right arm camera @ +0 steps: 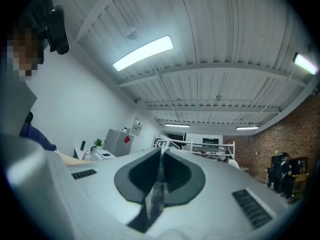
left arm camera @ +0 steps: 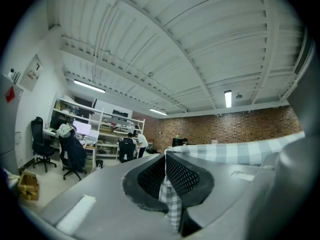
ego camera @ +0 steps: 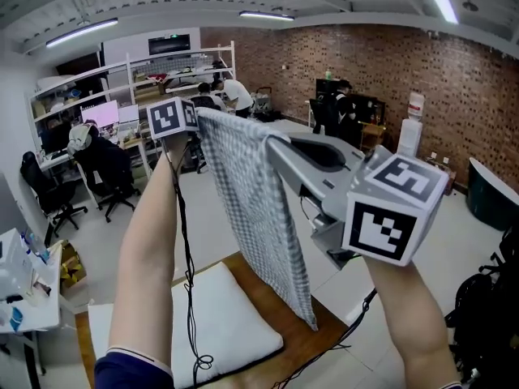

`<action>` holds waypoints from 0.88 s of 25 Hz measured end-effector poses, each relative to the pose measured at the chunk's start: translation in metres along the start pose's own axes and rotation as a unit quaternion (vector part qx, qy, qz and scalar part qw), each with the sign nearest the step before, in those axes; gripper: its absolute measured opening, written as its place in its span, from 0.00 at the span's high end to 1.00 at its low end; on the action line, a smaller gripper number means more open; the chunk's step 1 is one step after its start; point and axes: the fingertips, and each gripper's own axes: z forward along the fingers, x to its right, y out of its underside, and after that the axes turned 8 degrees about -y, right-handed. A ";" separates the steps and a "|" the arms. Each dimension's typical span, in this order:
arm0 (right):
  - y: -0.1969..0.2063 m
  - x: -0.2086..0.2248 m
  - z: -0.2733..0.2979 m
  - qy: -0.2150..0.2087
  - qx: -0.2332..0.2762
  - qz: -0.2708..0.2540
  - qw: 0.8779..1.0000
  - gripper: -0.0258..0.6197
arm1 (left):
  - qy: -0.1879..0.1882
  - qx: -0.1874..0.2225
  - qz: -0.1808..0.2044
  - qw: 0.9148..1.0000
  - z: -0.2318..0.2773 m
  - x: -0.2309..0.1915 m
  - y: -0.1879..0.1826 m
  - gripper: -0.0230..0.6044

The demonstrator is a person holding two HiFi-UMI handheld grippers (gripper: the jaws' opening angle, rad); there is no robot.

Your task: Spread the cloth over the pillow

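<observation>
Bright ceiling strip lights (ego camera: 81, 32), fisheye-warped dark edges, foreground perhaps soft

Cloth (ego camera: 255, 209) hangs between claws, above pillow (ego camera: 215, 318) on table (ego camera: 300, 343).

Woven checked cloth (ego camera: 251, 201), soft white pillow (ego camera: 235, 314), matt wooden table (ego camera: 312, 340), rough brick wall (ego camera: 357, 55)

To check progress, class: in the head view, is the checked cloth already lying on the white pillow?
No: the cloth hangs between the raised left gripper and right gripper, above the pillow.
</observation>
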 end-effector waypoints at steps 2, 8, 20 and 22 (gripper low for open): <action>0.011 -0.017 0.010 -0.016 0.001 0.012 1.000 0.96 | -0.006 -0.005 -0.003 1.000 -0.009 -0.024 0.015 0.94; 0.033 -0.077 0.048 -0.077 0.004 0.039 0.996 0.96 | -0.026 -0.006 -0.030 0.999 -0.043 -0.098 0.045 0.94; 0.075 -0.203 0.129 -0.163 0.000 0.102 0.981 0.96 | -0.090 -0.046 -0.070 0.992 -0.119 -0.255 0.108 0.94; 0.083 -0.228 0.143 -0.177 -0.003 0.117 0.977 0.96 | -0.099 -0.056 -0.071 0.991 -0.135 -0.284 0.121 0.94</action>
